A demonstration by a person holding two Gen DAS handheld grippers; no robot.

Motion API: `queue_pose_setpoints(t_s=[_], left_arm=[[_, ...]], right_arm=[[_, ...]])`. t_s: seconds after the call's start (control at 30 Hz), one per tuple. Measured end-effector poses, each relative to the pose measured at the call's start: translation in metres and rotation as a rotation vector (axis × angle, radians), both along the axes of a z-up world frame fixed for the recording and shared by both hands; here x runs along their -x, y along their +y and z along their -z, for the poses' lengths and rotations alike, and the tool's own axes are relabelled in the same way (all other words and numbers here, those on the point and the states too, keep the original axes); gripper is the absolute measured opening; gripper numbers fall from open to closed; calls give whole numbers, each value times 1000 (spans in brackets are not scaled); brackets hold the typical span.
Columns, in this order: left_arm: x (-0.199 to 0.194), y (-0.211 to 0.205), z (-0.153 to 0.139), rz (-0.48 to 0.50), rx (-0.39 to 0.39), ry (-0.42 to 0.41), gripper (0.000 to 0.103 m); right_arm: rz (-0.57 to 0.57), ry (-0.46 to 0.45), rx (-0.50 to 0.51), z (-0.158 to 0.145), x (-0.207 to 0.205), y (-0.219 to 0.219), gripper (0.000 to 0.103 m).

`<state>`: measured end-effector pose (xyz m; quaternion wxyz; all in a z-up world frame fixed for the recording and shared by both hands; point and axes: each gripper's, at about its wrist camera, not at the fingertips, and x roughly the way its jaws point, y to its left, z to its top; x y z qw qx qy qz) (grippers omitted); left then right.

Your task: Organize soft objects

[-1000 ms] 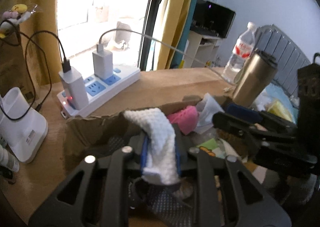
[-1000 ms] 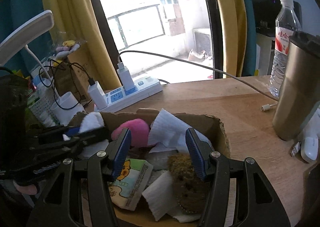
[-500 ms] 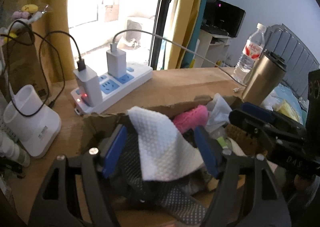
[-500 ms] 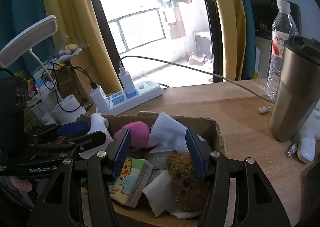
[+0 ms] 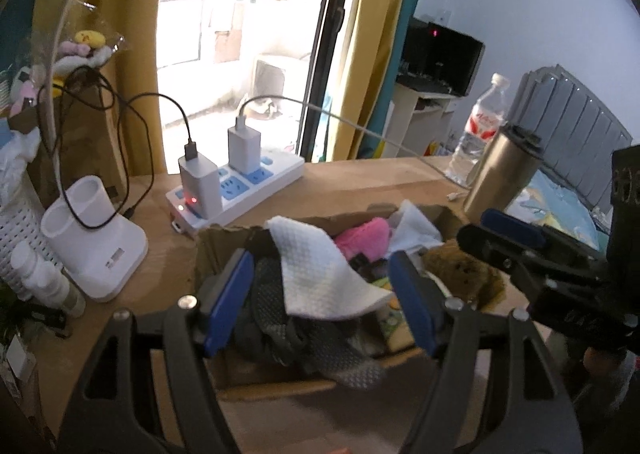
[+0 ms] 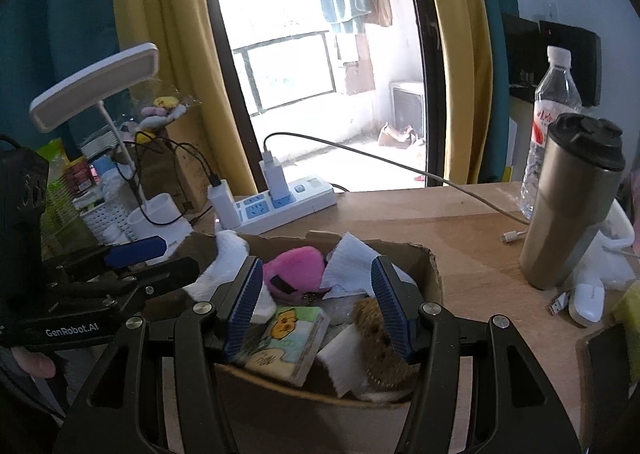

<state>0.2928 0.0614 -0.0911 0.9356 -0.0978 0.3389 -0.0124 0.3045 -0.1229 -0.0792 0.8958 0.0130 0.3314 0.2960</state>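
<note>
Here the left tool (image 5: 320,294) stood with its jaws apart and nothing pinched between them; they had just been opening, and the white cloth (image 5: 320,274) lay loose between the pads, draped over the near-left wall of the box (image 5: 224,242). The right tool (image 6: 316,306) was likewise spread about halfway and gripped nothing; it hung over the box's near side.

Inside the box (image 6: 434,278), visible items were the white cloth, a grey mesh fabric (image 5: 280,318) beneath it, a pink plush (image 6: 294,266), a crumpled tissue (image 6: 352,268), a brown plush (image 6: 378,338) and a printed tissue pack (image 6: 288,338). All of these rested within the walls, though the cloth's top edge rode on the rim.

Judged from this layout, the placing of the cloth was complete and most soft items were already collected. No loose soft item was seen on the tabletop (image 6: 440,222) close to the box. Small plush toys (image 5: 84,50) sat in a clear bag at the far left; whether they belonged to the task could not be told. Remaining work probably amounted to tucking the cloth fully inside.
</note>
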Motion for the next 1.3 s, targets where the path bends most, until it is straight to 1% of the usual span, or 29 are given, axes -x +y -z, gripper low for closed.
queue_pose_setpoints(t_s=[0.17,0.53,0.6,0.67,0.7,1.07,1.13,1.2,1.3], left_arm=[[19,-3,-13,6,3,-39,72],[66,-11,-39,5,-17,-124,73],[75,-11,-44,1,-23,-138,76],[82,-11,-49,-2,-25,-153,91],[87,-11,-52,-4,-23,-163,93],[128,-16,-79,14,-17,-258,94],[136,-20,-83,18,-40,-270,94],[142,-25,-88,24,-63,-281,94],[155,-29,-94,25,-86,-306,96]], right_arm=[[-1,-29,11,-13,18,0,61],[5,-98,28,-40,57,-2,62],[10,-109,31,-44,64,-3,64],[14,-120,30,-48,71,-5,68],[17,-125,30,-51,74,-6,68],[49,-206,52,-79,115,-17,69],[56,-219,57,-84,123,-19,72],[57,-235,59,-88,132,-21,81],[65,-266,63,-96,144,-24,83]])
